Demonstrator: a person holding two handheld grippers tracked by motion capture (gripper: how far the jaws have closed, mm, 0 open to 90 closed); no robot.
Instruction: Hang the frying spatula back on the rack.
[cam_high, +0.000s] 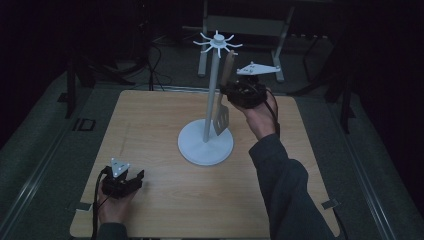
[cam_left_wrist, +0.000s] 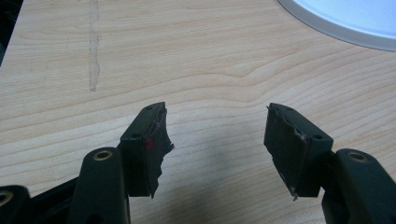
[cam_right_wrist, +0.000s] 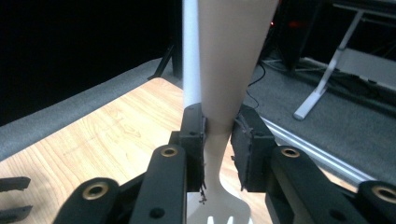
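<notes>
While a wooden slotted spatula (cam_high: 223, 95) is gripped by its handle in the right gripper (cam_high: 239, 91), it is held upright just beside the pole of a white utensil stand (cam_high: 206, 142), which serves as the landmark on the wooden table (cam_high: 165, 200). Seen along the right gripper's own jaws, they are closed on the narrow neck of the handle, with the slotted blade hanging below and the stand's pole directly behind. The handle's top is raised close to the ring of white hooks (cam_high: 218, 42) crowning the stand; whether it is already caught on a hook cannot be told in the dim light. The step in hand is judged to be hanging the spatula on the stand, or lifting it off. If hanging is intended, the handle's end would need to be guided onto a hook before the grip is released. Well in front and to the left of the stand's base, the left gripper (cam_high: 131, 181) is rested low over the table, its jaws spread wide and empty.
</notes>
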